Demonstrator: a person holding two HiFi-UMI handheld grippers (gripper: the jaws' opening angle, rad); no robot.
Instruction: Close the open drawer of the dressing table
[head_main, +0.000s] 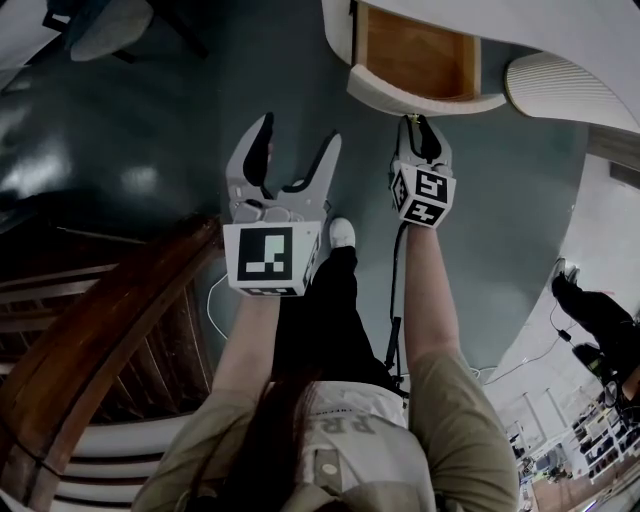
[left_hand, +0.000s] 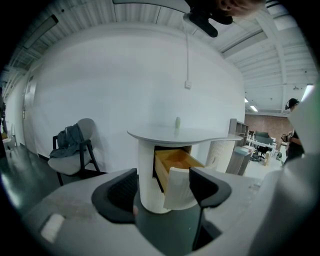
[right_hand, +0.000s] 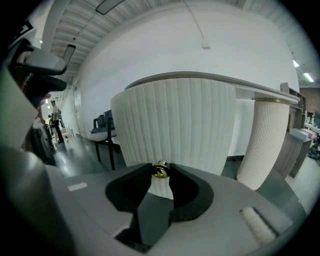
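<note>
Brass knob (right_hand: 160, 170) clenched in right gripper (head_main: 422, 124), drawer (head_main: 418, 58) stood open at upper centre, left gripper (head_main: 298, 132) released, jaws wide, empty.

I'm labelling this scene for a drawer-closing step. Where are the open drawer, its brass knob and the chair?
open drawer (head_main: 415, 50): head view, its wooden inside.
brass knob (right_hand: 160, 170): right gripper view, its round face.
chair (left_hand: 70, 164): left gripper view, its seat.

Dim head view, brighter gripper views.
Soft glare on the glossy dark floor (head_main: 140, 180); fisheye edges curve and darken to black.
</note>
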